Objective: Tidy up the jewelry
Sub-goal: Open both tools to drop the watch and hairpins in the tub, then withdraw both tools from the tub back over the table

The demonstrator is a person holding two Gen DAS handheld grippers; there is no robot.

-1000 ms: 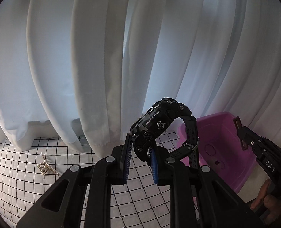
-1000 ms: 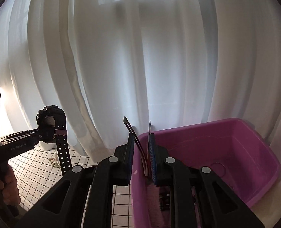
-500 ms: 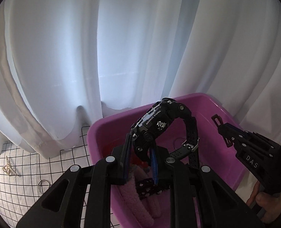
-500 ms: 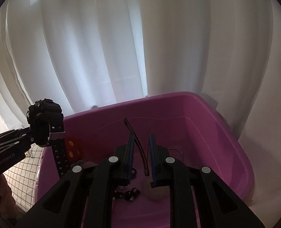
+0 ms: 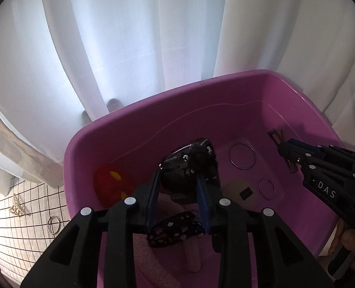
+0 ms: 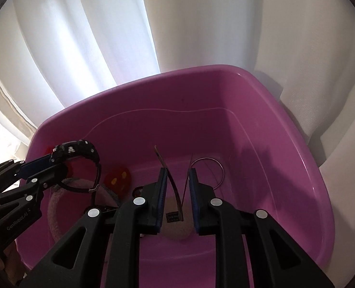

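Note:
A black sport watch (image 5: 189, 165) sits between the blue pads of my left gripper (image 5: 177, 182), over the inside of the purple bin (image 5: 153, 96). The jaws are opening and the watch has slipped lower between them, its strap hanging in a loop (image 6: 81, 177). My right gripper (image 6: 177, 172) is over the bin (image 6: 273, 132) too. Its jaws are opening, and a thin brown hair clip (image 6: 171, 180) leans loose in the gap, with neither pad pressing on it. In the left wrist view the clip (image 5: 277, 135) pokes out of the right gripper (image 5: 285, 148).
In the bin lie a red and yellow piece (image 5: 110, 182), two silver hoops (image 5: 242, 154), a black flowered hair piece (image 5: 175, 228), a pink fuzzy item (image 5: 191, 252) and a beige pad (image 6: 175, 230). A gold trinket (image 5: 16, 206) and a ring (image 5: 53, 224) lie on the grid cloth. White curtains hang behind.
Both grippers swung from the grid cloth side to over the bin and tipped down into it. Both pairs of jaws widened; the watch sank between the left pads and the clip came loose.

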